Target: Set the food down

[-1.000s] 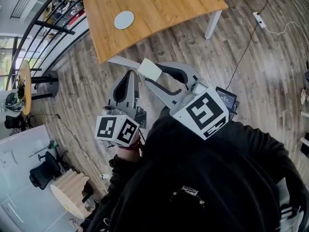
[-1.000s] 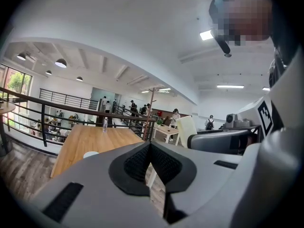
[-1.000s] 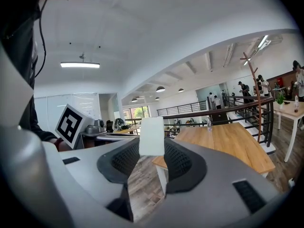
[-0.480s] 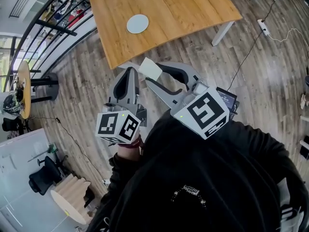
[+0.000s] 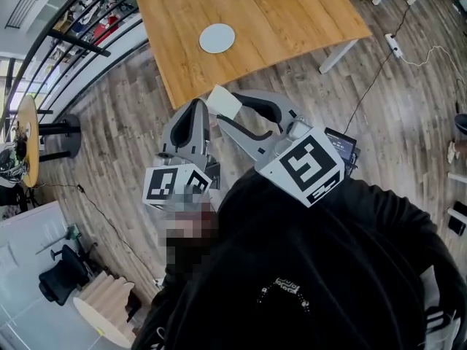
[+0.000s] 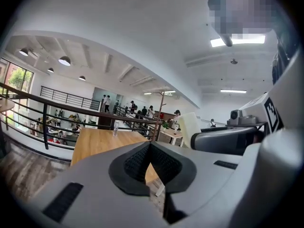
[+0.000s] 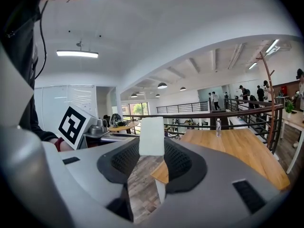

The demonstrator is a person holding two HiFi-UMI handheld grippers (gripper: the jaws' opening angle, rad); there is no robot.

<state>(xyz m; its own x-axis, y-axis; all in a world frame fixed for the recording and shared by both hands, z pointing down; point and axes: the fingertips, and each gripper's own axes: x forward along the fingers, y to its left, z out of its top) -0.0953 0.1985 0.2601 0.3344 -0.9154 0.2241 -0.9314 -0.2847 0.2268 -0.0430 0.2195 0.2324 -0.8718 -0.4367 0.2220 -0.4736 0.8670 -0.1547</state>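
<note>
My right gripper [image 5: 223,112] is clamped on the food [image 5: 225,101], a pale, smooth-faced slab with square corners. It stands upright between my ribbed black pads [image 7: 183,163], and its top rises clear above the grey, rounded plastic shells that carry them. My left gripper [image 5: 195,109] has its jaws drawn together at the tips with nothing between them, and only a narrow wedge of daylight shows below where the dimpled rubber meets. Each gripper carries a white marker cube [image 5: 303,165] printed with black squares, at six o'clock from the jaws. In the head view the food hangs in the air against the floor [image 5: 117,130], just beside the near edge of the table [image 5: 284,9] at twelve o'clock. That table has a warm, honey-coloured wooden top with fine straight grain, a gently curved edge and white legs. On it lies a flat round white disc [image 5: 217,38], also at twelve o'clock from the food, and a small clear bottle [image 7: 218,126] stands farther back. The floor is grey-brown planking with mixed, streaky boards. A black metal railing [image 5: 76,46] runs along at ten o'clock, and a white power strip [image 5: 394,44] with a trailing cable lies at two o'clock. The ceiling is white with strip lights and round lamps, and people stand far off by the railing.
</note>
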